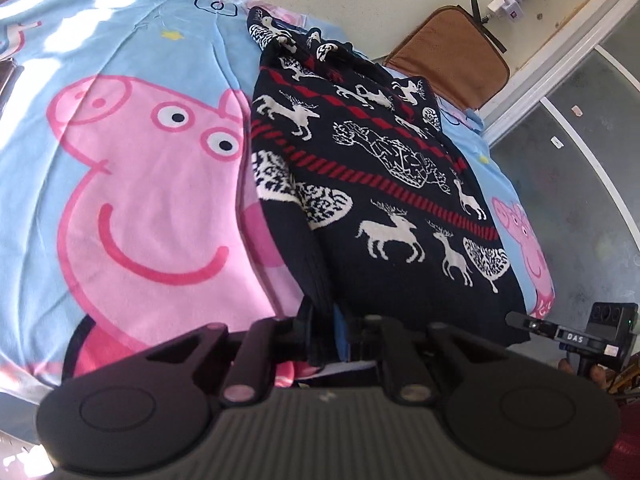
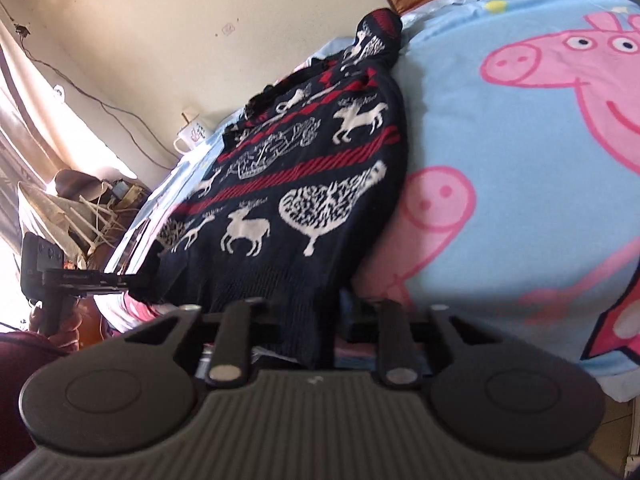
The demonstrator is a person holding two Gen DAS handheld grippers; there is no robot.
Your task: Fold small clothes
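We've got both grippers, left gripper [image 1: 324, 336] and right gripper [image 2: 320, 332], pinched tight on the near hem of the knitted navy reindeer sweater [image 1: 380, 184], lying on a fleecy blanket [image 1: 120, 160].

**Colours and Patterns on the Bed**

The sweater [image 1: 372, 184] is dark navy, with white reindeer, white trees and slanting red stripes. The blanket [image 1: 132, 92] under it is light blue, with a big pink cartoon pig, white eyes and small yellow stars. At 1 o'clock of the sweater, the cushion [image 1: 448, 52] is brown. The mug [image 2: 192, 136] is white with a pinkish print. The wall [image 2: 160, 20] is cream.
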